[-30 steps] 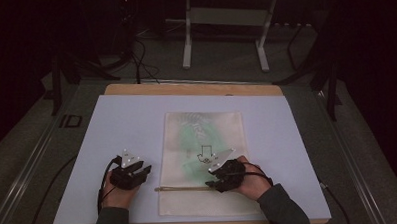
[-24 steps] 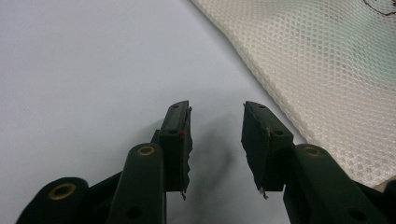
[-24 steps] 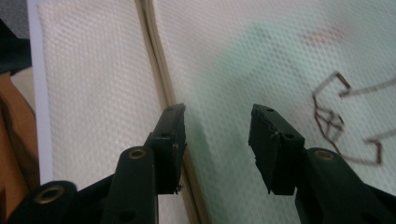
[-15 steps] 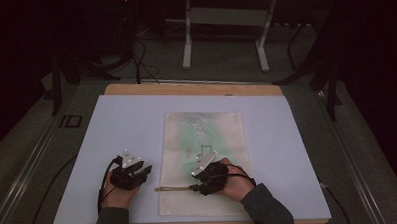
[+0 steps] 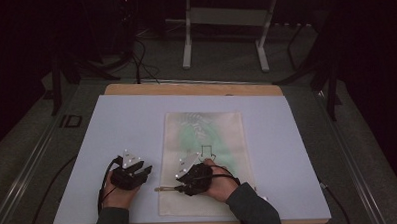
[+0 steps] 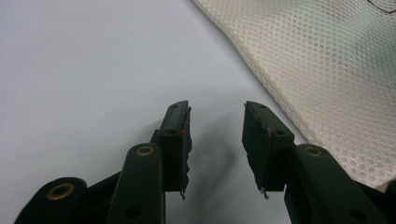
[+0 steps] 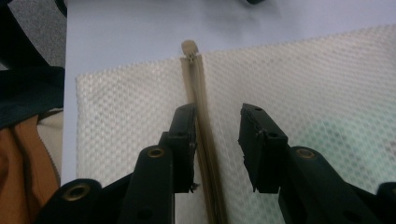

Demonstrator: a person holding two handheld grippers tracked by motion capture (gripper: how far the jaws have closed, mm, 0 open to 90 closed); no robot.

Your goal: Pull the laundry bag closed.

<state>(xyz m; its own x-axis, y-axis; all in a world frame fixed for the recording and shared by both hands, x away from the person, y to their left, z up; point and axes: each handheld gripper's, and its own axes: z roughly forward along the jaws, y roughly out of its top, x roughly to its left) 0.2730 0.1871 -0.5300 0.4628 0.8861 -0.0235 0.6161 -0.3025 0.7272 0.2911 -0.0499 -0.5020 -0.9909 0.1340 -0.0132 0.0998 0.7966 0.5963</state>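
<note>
Nearest the person's edge of the table [image 5: 126, 119], both grippers rested low on the lilac surface. On the left, the left gripper [image 6: 215, 140] sat on bare table with its jaws spread and nothing between them, just beside the edge of the mesh bag [image 6: 327, 70]. To its right the right gripper [image 7: 215, 140] lay over the near end of that bag, its jaws having just been closing and now half-parted, straddling the zipper [image 7: 201, 112] without yet pressing on it; the left jaw stood just beside the zipper tape. Farther along that line, the zipper's end tab [image 7: 188, 48] stuck out just past the bag's side edge.

Beyond the hands, in the high view, the white bag [image 5: 203, 157] lay flat at the middle of the table, something greenish showing faintly through its weave. Past the table's far wooden edge stood a pale metal stand [image 5: 223, 31] on the dark floor.

The bag looked light, soft and limp, likely to bunch or slide if dragged by one point. The zipper seam seemed the stiffest part, so a pinch on the tape or its tab, with the other gripper holding the cloth down, would probably serve best.
</note>
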